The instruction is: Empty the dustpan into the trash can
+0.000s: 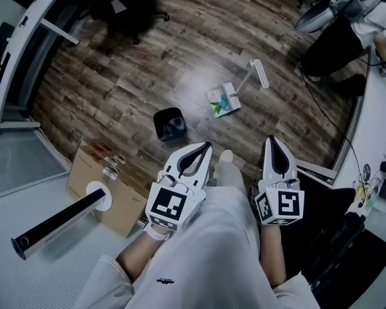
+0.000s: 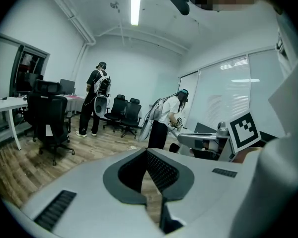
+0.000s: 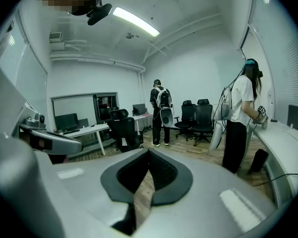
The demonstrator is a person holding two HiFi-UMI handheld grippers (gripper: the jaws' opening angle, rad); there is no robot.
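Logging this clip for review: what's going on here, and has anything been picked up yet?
A person stands on a wooden floor with a gripper in each hand, held out in front. The left gripper and the right gripper are both shut and hold nothing. The dustpan lies on the floor ahead with what looks like colourful litter on it. The black trash can stands apart, to its left in the head view. Neither is being touched, so the emptying has not begun.

Wood-plank floor (image 1: pixel 116 76) carried a black trash can (image 1: pixel 169 123), a dustpan (image 1: pixel 222 100) nearby, contents unclear, and a cardboard box (image 1: pixel 85 172).
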